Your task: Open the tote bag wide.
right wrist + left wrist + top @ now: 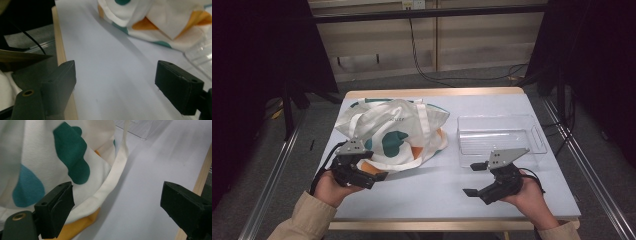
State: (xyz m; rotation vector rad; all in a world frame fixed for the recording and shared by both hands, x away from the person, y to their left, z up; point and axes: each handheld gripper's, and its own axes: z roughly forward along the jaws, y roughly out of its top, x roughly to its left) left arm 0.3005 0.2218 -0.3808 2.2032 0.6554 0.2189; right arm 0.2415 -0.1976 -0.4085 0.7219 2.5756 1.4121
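Left gripper hovers wide open, empty, at bag edge; right gripper likewise open. Next: grasp strap.

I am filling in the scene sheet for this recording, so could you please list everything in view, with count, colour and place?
tote bag: one, cream cloth with green, teal and orange patches, slumped on the left half of the table.
bag strap: one, cream, along the bag's near edge on the table top.
tray: one, clear plastic, right half of the table, nothing visible inside.
table: one, pale blue-grey top with a light wood edge.
cables: several, black, on the floor beyond the table.
left gripper: one, black, jaws open, at the bag's near edge.
right gripper: one, black, jaws open over bare table top, in front of the tray.
sleeves: two, tan, at the bottom edge.
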